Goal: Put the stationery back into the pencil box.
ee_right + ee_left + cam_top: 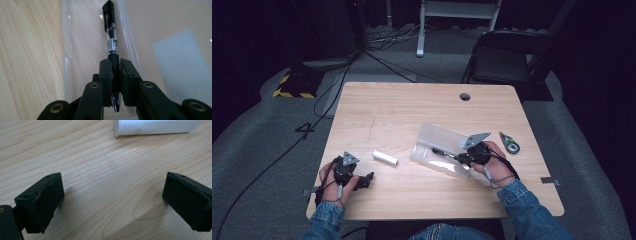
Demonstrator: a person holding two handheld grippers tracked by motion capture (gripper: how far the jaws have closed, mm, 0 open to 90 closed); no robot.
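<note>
A black pen (111, 37) is clamped between the jaws of my right gripper (115, 72), clip end pointing away and tip toward the camera. Its far part lies in a clear plastic pouch (175, 50). From above, the pouch (439, 145) lies right of the table's middle, with the pen (442, 151) showing through it and my right gripper (460, 159) at its near right edge. My left gripper (364, 181) rests open near the front left corner. In its own view, the left gripper (112, 187) has bare wood between wide jaws, and a white tube (155, 126) lies just ahead.
The white tube (385, 157) lies between the two grippers on the wooden table (402, 105). A small grey-green tool (510, 143) sits right of the pouch. A cable hole (465, 96) is near the far edge. A folding chair (504, 60) stands beyond the table.
</note>
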